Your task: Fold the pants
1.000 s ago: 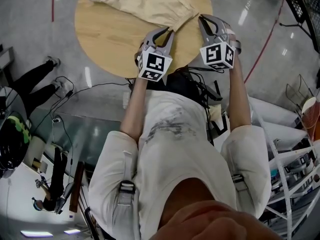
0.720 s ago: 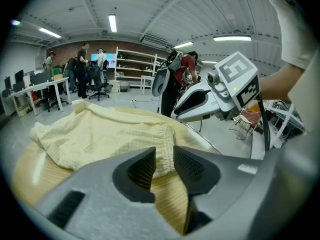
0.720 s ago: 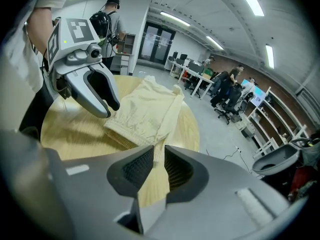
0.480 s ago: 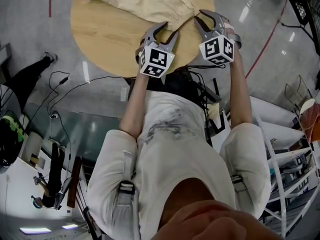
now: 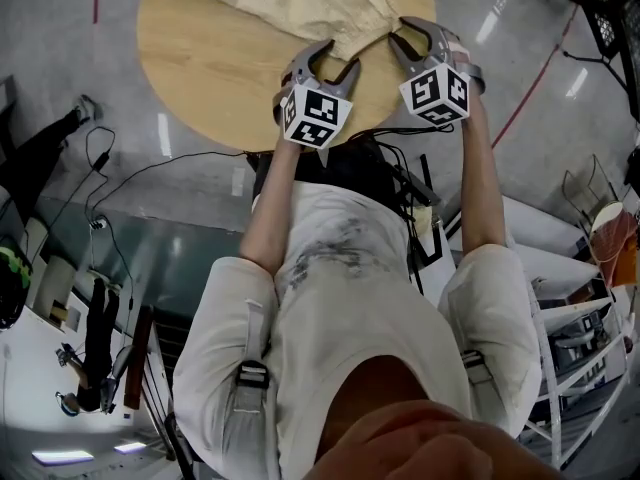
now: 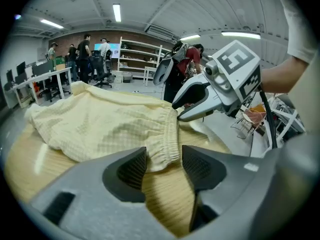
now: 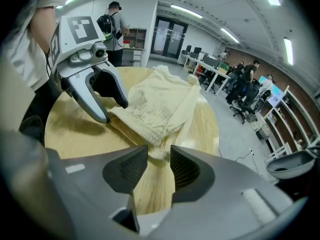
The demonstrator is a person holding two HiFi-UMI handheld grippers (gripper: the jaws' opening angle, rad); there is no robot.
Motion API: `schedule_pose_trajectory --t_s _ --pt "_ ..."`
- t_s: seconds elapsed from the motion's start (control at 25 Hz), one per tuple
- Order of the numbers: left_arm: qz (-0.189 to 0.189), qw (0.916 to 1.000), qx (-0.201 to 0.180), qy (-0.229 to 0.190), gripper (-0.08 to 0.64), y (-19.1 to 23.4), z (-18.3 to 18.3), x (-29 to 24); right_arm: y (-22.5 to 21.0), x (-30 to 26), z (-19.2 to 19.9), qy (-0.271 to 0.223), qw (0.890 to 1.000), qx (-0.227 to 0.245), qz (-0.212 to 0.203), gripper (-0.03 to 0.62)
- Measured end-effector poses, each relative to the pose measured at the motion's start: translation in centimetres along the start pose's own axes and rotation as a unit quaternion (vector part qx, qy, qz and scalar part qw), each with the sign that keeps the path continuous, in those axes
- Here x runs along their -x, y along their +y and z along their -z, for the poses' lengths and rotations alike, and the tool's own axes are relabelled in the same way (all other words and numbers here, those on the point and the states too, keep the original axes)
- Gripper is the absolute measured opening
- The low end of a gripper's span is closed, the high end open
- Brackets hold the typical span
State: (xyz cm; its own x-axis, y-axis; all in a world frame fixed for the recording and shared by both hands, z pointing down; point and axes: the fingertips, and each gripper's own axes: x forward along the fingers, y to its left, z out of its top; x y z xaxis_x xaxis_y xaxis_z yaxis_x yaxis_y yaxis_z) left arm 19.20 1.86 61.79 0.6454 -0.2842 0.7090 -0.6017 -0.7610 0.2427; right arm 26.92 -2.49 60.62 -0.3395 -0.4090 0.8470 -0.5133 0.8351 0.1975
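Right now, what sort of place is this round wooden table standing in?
Most likely an open-plan lab or workshop: rows of desks with black office chairs, white open shelving against a red brick wall, and a bare grey concrete floor.

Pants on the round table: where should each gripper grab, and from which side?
Grip the elastic waistband of the pants, one end per gripper, coming from the near table edge, angled down. It is the thick gathered edge and it faces the person. The left gripper and right gripper have just been opening; a waistband end lies before each gap, unpinched.
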Motion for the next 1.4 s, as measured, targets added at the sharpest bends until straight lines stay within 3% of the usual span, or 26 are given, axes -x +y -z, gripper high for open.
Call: schedule_pose_trajectory --t_s 0.64,1.12,1.24,1.28,1.4 --pt "-0.015 0.9998 0.013 0.007 0.246 1.7 2.0 1.1 2.9 -1.5 -0.2 0.002 0.999 0.009 -0.039 0.15" --pt "-0.034 0.9991 -0.011 0.022 0.254 3.5 3.2 2.6 5.0 -2.4 -2.3 -0.008 0.998 0.032 -0.062 0.141" --pt "-0.036 0.9989 -0.02 0.023 0.242 3.5 3.1 2.5 4.7 -2.5 -2.5 -0.008 0.998 0.033 -0.056 0.123" --pt "-0.037 0.9988 -0.023 0.024 0.236 3.5 3.1 2.4 4.5 -2.5 -2.5 -0.008 0.998 0.033 -0.052 0.07" --pt "-0.045 0.9984 -0.026 0.022 0.162 3.9 3.2 2.3 4.4 -2.7 -2.6 -0.009 0.998 0.034 -0.048 0.054"
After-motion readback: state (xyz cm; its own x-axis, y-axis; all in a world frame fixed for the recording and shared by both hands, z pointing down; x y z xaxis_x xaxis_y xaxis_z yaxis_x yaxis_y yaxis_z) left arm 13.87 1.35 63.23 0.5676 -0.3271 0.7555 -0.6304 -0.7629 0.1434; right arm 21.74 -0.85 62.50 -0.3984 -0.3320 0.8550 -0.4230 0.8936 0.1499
